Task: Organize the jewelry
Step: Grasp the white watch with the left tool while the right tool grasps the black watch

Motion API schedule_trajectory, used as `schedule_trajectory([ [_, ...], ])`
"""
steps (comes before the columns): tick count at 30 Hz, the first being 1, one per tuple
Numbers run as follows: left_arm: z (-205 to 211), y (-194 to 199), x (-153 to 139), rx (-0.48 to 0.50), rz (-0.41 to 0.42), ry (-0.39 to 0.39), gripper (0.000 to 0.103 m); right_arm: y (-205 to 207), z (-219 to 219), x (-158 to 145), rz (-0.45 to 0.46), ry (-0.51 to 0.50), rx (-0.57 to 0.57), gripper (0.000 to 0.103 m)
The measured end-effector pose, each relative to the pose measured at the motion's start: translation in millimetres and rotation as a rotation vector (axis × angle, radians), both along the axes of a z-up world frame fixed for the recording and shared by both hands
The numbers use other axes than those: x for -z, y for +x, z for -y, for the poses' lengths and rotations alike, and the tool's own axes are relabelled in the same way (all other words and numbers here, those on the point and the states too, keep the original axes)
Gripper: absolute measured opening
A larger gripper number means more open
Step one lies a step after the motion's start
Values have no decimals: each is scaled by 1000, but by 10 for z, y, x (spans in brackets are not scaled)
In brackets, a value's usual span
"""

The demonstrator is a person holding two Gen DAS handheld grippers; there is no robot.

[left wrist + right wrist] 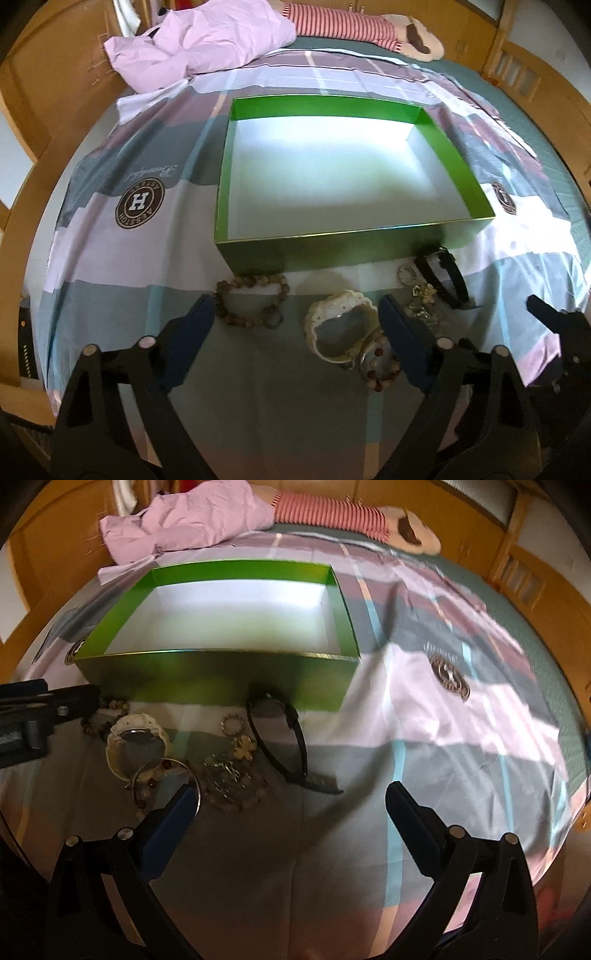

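Note:
An open green box (332,251) (221,679) with a white inside stands empty on the patchwork sheet. In front of it lie a brown bead bracelet (255,282), a white watch (314,332) (136,734), a silver bangle with a red-bead bracelet (380,365) (166,775), a small ring (406,275) (232,724), a gold chain pile (424,306) (229,779) and a black watch (448,284) (301,746). My left gripper (295,312) is open, low over the bead bracelet and white watch, pads touching neither. My right gripper (291,794) is open, just short of the black watch.
A crumpled pink cloth (207,40) and a striped stuffed toy (351,26) lie at the far end of the bed. A wooden bed frame (22,236) runs along the left. Bare sheet (461,709) stretches right of the box.

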State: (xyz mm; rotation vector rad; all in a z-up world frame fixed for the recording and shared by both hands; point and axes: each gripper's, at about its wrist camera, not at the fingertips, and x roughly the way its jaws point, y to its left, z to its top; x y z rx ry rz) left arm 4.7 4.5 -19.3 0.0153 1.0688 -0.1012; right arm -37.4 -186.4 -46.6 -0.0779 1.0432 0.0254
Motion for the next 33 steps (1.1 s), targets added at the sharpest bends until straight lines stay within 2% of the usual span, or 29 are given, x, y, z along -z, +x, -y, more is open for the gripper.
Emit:
schedule_trajectory([
  [2, -77, 5, -35, 1, 1, -22, 72, -6, 45, 4, -17, 33, 7, 77],
  [4, -176, 31, -38, -9, -16, -61, 64, -22, 68, 2, -27, 48, 12, 59],
  [5, -228, 51, -24, -15, -33, -84, 55, -25, 71, 1, -33, 55, 14, 53],
  [6, -254, 68, -6, -19, -47, -97, 51, -29, 78, 8, -39, 66, 16, 51],
  [7, -281, 88, 31, -22, -71, -111, 46, -25, 87, 19, -45, 84, 16, 50],
  [10, -266, 125, 155, -6, -126, -128, 46, 36, 105, 70, -65, 123, 20, 50],
  [13, -147, 126, 290, 22, -161, -116, 52, 121, 81, 130, -76, 123, 30, 50],
  [17, 32, 136, 457, 64, -204, -104, 52, 148, -54, 101, -60, 124, -21, 50],
  [23, 108, 242, 716, 48, -262, -65, 31, 172, -216, 165, -71, 112, -76, 50],
  [25, 109, 281, 808, 34, -279, -50, 28, 201, -197, 215, -80, 94, -55, 50],
  [30, 178, 315, 852, 27, -270, -29, 28, 290, 31, 241, -65, 110, 44, 50],
  [33, 224, 323, 860, 32, -267, -23, 32, 350, 177, 238, -58, 105, 101, 50],
])
